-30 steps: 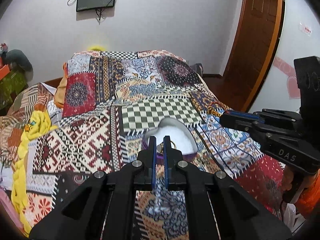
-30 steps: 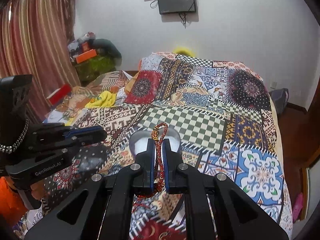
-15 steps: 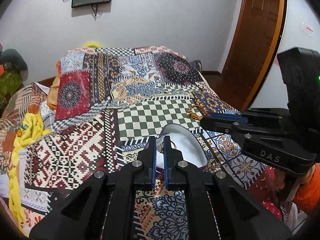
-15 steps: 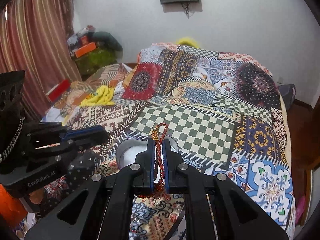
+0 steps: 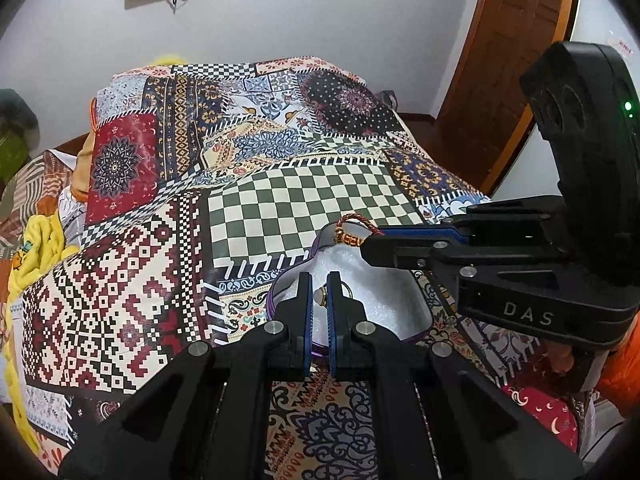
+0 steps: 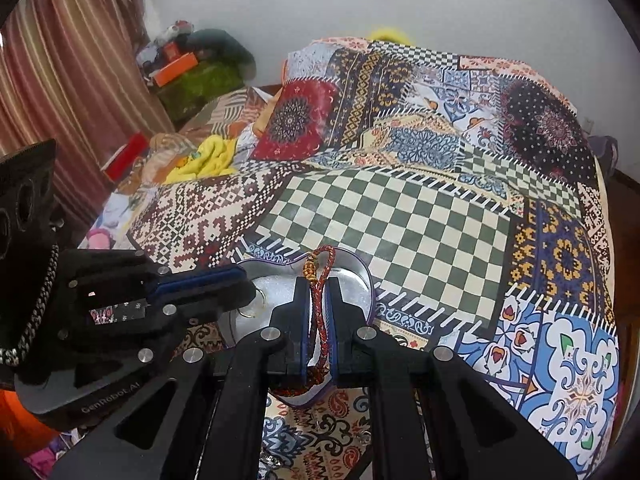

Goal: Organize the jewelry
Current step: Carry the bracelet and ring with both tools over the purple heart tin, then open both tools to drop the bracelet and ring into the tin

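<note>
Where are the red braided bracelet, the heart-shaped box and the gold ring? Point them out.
red braided bracelet (image 6: 320,312), right wrist view, on the braid between the fingers.
heart-shaped box (image 5: 384,296), left wrist view, on its white lining.
gold ring (image 6: 250,312), right wrist view, on its band.

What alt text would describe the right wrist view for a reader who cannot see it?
The right tool is shut on a red braided bracelet over a heart-shaped jewelry box on a patchwork bedspread. The left tool reaches into the box from the left, beside a gold ring.
</note>
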